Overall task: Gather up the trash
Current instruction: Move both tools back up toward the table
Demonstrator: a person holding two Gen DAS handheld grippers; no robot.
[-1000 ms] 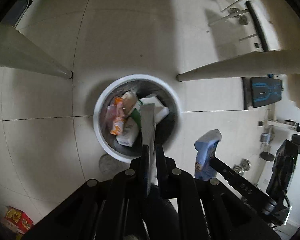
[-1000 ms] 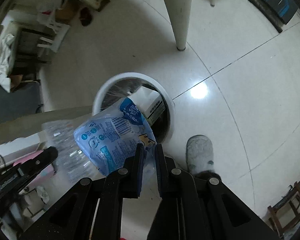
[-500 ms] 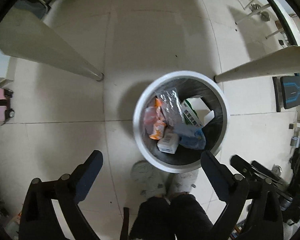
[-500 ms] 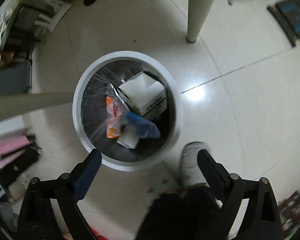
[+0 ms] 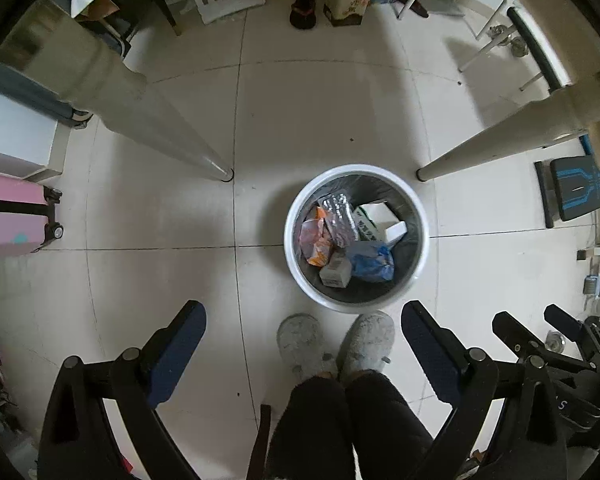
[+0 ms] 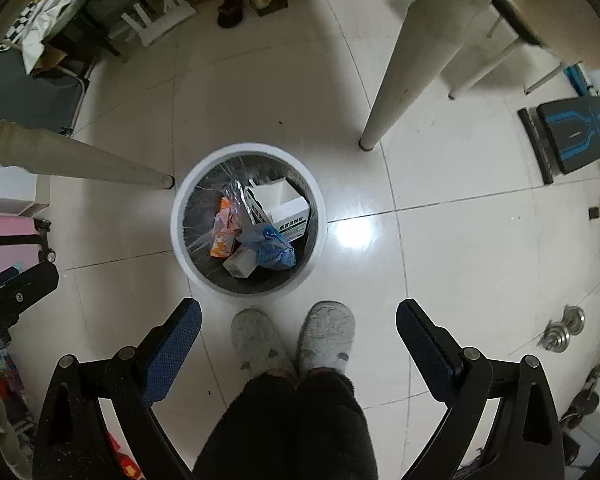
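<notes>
Trash sits heaped inside the round white bin (image 5: 418, 216), and that bin is your landmark. Your left gripper (image 5: 303, 314) hangs above it pointing straight down, its 2 fingers spread wide with nothing between them. Your right gripper (image 6: 298, 312) points down the same way, its 2 blue-padded fingers equally wide and bare. Both sets of jaws have just been opening, and both now frame only floor and slippers.

In the bin, a crumpled blue bag (image 5: 370, 261) lies on top toward the near side, touching a small white carton (image 5: 336, 270) beside it. An orange snack packet (image 5: 316, 240) leans against the bin's left inner wall, with a silvery foil wrapper (image 5: 340, 216) next to it. A white box with green print (image 5: 376, 220) fills the far right part. From the right wrist view the same heap shows: blue bag (image 6: 272, 246), orange packet (image 6: 224, 232), white box (image 6: 284, 208), inside the white rim (image 6: 320, 216).

Your 2 grey slippers (image 5: 332, 340) stand just before the bin's near edge. 2 pale table legs (image 5: 168, 132) meet the tiled floor (image 5: 320, 112) on either side beyond the bin. A pink suitcase (image 5: 8, 216) stands well apart to the bin's left.
</notes>
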